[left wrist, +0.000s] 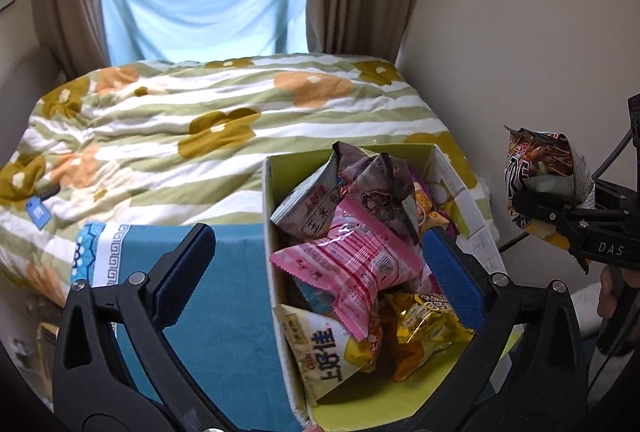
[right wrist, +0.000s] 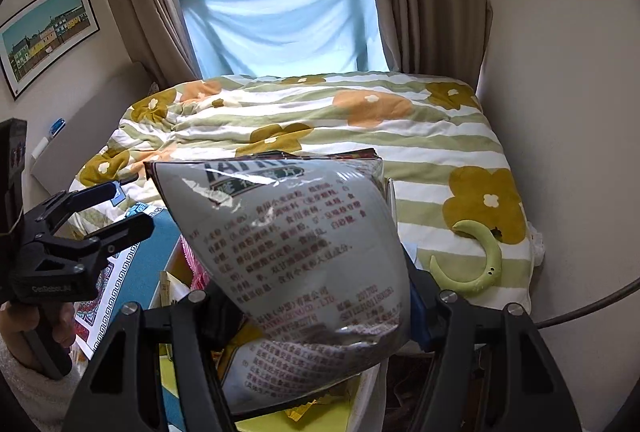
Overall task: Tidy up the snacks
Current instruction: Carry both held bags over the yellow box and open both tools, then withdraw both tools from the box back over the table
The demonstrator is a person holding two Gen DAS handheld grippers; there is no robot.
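Observation:
An open cardboard box [left wrist: 276, 199] with a yellow-green inside stands on a teal cloth and holds several snack packets. A pink packet [left wrist: 352, 264] lies on top of the pile, with a yellow one [left wrist: 424, 332] and a white one [left wrist: 320, 348] in front of it. My left gripper [left wrist: 320, 272] hangs open and wide over the box. Its blue pads [left wrist: 184, 272] straddle the box's left wall and touch nothing. My right gripper [right wrist: 316, 312] is shut on a large puffed snack bag [right wrist: 304, 252], dark red on the front [left wrist: 540, 167], held above the box's right side.
A bed with a green-striped flower quilt [left wrist: 200, 119] fills the room behind the box. The teal cloth [left wrist: 224, 292] covers the surface left of the box. A green crescent-shaped item [right wrist: 480, 256] lies on the quilt. A wall [left wrist: 520, 31] is close on the right.

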